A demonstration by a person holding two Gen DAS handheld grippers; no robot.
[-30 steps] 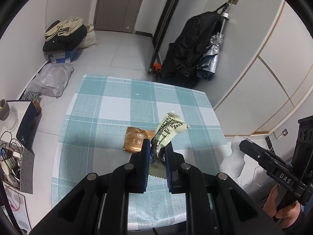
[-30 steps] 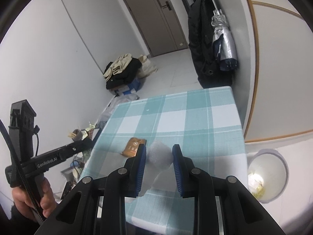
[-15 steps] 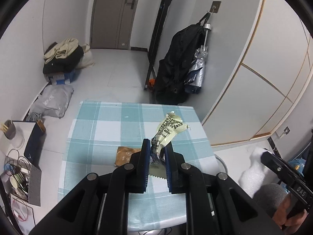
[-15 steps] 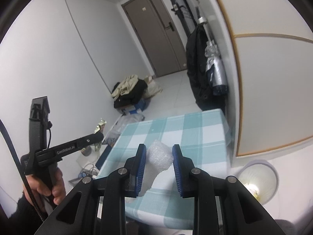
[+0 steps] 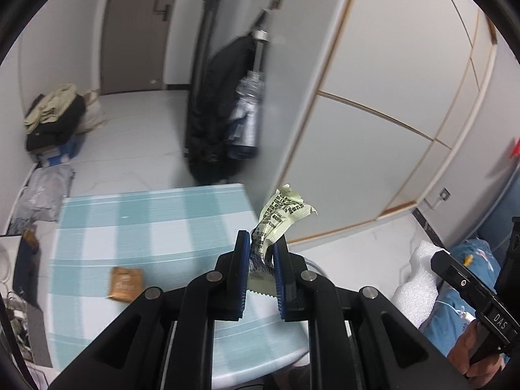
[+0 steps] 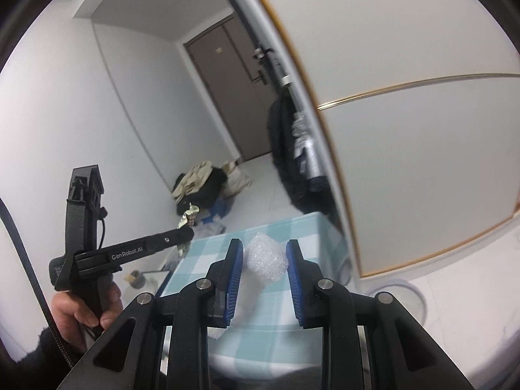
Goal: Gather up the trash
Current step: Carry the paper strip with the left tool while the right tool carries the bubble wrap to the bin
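The left gripper (image 5: 262, 253) clamps a pale green wrapper (image 5: 279, 219) at frame centre, above the checked bench (image 5: 146, 227). The right gripper (image 6: 265, 260) pinches white foam (image 6: 265, 260). A brown packet (image 5: 126, 283), somewhat blurred, lies lower left on the bench.

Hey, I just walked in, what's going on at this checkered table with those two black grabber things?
A person is clearing trash off the table, one claw in each hand. The left claw is shut on a crumpled pale green wrapper, held up above the table's edge. The right claw grips a wad of white bubble wrap. A brown packet lies on the blue-and-white cloth, not yet picked up. A white bin sits on the floor beside the table.
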